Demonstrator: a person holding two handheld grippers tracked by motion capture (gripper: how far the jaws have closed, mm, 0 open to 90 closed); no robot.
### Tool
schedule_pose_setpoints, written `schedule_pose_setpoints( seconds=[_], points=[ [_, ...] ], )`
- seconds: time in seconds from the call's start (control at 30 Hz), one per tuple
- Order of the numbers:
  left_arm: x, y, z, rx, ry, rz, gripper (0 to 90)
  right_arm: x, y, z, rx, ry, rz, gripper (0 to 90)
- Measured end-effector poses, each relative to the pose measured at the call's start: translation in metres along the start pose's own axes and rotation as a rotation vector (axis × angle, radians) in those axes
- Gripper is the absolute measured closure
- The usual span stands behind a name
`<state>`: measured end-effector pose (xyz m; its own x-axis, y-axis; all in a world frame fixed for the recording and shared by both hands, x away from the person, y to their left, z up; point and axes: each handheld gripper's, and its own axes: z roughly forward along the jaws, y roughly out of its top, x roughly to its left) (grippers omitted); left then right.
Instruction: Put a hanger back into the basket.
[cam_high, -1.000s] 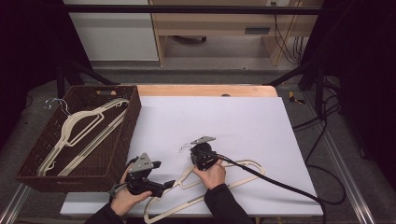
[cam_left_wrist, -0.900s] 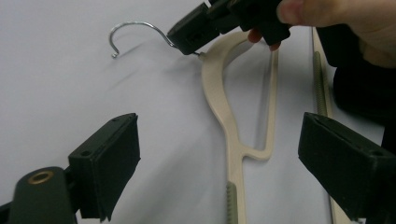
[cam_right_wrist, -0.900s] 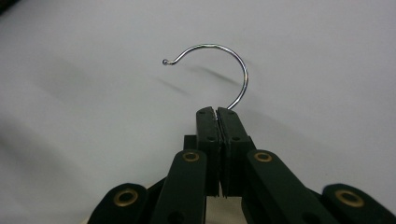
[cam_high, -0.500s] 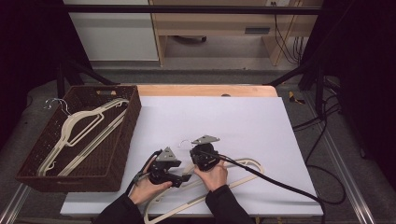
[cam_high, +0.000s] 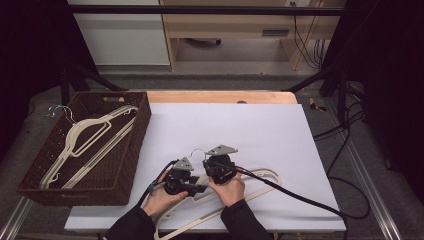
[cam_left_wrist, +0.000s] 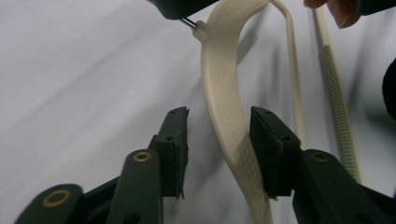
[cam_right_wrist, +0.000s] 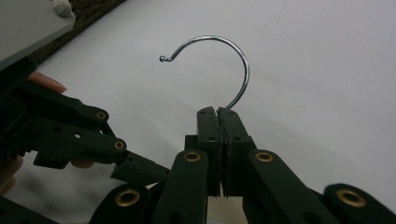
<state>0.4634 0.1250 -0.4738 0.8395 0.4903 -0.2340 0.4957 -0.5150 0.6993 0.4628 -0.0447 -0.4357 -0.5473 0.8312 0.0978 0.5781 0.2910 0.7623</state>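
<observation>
Right gripper (cam_right_wrist: 218, 114) clamps the metal hook (cam_right_wrist: 219, 56); left gripper (cam_left_wrist: 219, 135), jaws closing, straddles the light, stiff hanger (cam_left_wrist: 224, 107) shoulder

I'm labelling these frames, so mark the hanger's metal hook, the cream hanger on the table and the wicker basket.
metal hook (cam_right_wrist: 238, 60), right gripper view, top of its curve.
cream hanger (cam_left_wrist: 219, 93), left gripper view, its flat shoulder arm.
wicker basket (cam_high: 134, 145), high view, its right wall.
</observation>
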Motion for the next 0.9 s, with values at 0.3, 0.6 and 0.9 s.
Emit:
schedule_pose_setpoints(
  seconds=[0.3,0.6,0.9],
  points=[
    [-0.007,0.005,-0.004,0.001,-0.02,-0.002,71.2,0.003,0.001,-0.01,-0.026,-0.004,-0.009,89.1],
    [-0.015,0.007,-0.01,-0.009,-0.013,-0.033,73.7,0.004,0.002,-0.03,-0.07,0.053,-0.035,77.5],
    [-0.023,0.009,-0.018,-0.034,-0.03,-0.059,76.6,-0.028,-0.006,-0.069,-0.196,0.117,-0.043,46.5]
  ],
)
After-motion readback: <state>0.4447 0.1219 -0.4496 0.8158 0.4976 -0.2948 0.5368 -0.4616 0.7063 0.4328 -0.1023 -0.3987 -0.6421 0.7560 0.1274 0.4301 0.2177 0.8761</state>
